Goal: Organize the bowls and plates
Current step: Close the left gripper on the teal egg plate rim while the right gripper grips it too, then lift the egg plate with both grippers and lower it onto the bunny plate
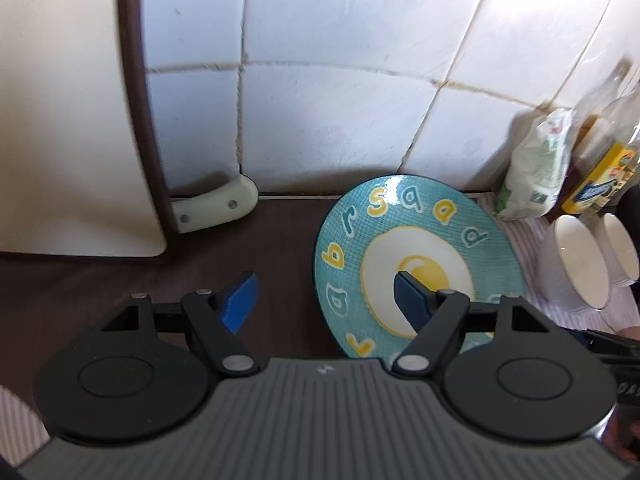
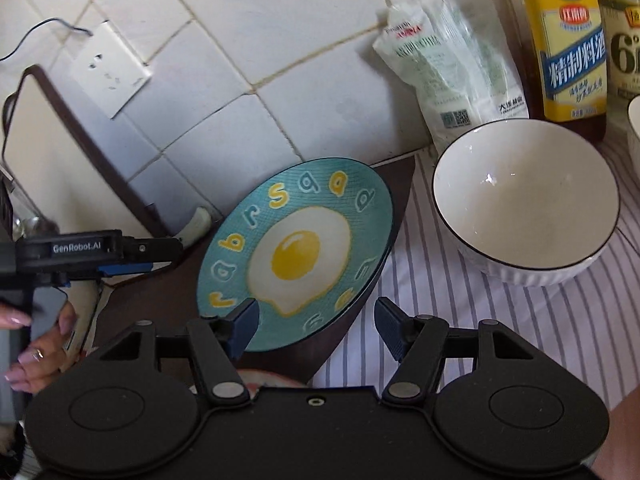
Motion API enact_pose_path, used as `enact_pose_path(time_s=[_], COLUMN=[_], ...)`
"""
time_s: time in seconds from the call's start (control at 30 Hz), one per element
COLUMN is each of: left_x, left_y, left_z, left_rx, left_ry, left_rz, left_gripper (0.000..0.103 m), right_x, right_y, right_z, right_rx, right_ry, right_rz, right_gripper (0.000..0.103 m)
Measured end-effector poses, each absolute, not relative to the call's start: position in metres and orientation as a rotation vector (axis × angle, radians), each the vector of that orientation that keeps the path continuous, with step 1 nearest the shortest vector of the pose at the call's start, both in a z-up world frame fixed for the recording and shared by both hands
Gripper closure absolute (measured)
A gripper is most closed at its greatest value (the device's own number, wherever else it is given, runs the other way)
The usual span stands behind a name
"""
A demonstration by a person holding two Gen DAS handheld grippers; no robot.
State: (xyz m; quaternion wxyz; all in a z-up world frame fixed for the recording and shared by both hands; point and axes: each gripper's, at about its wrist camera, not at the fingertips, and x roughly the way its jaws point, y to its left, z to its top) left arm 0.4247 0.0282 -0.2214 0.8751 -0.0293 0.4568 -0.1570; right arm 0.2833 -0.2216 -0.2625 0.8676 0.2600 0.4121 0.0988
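My right gripper [image 2: 316, 326] stands well open with nothing between its pads: its left pad [image 2: 245, 326] overlaps the near rim of the teal plate [image 2: 296, 256] in my view, its right pad hangs over the striped cloth [image 2: 460, 320] just off that rim, so the plate's near edge lies between my jaws, though I cannot tell whether either pad touches it. My left gripper [image 1: 326, 300] is likewise well open and empty; its right pad [image 1: 410, 300] shows in front of the egg painted at the plate's centre, its left pad over the bare dark worktop [image 1: 100, 280], so it straddles the plate's left rim from above. The plate lies flat near the back edge of the worktop, close under the tiled wall, half on the dark surface and half on the cloth's left edge. Being round, it offers no long axis; what matters is the rim, and my right gripper faces it from the front while my left comes from the left side. I judge the right the better placed to pinch the rim. To the plate's right, on the cloth, sits the white bowl [image 2: 524, 200], and a second white bowl [image 1: 618, 248] beyond it toward the right edge. Against the wall behind stand a white pouch [image 2: 452, 72] and a yellow-labelled bottle [image 2: 572, 40]; a cutting board [image 1: 60, 100] leans at the back left corner.
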Motion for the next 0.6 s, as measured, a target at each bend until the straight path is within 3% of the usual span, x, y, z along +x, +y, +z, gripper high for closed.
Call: enact_pose_path(time_s=[0.27, 0.43, 0.5, 0.6], left_x=[0.459, 0.461, 0.458, 0.451], left_y=[0.020, 0.014, 0.016, 0.020], left_z=[-0.263, -0.265, -0.266, -0.271], left_rx=[-0.108, -0.072, -0.109, -0.213], left_ry=[1.008, 0.968, 0.954, 0.940], left_rz=[-0.247, -0.242, -0.282, -0.300], left_gripper=[0.038, 0.043, 0.065, 0.082], right_x=[0.308, 0.317, 0.320, 0.322], right_y=[-0.221, -0.229, -0.235, -0.236], right_z=[-0.279, -0.289, -0.291, -0.295], right_rx=[0.659, 0.735, 0.760, 0.720], right_ry=[0.925, 0.923, 0.924, 0.922], right_rz=[0.140, 0.069, 0.062, 0.048], right_gripper=[0.036, 0.055, 0.060, 0.089])
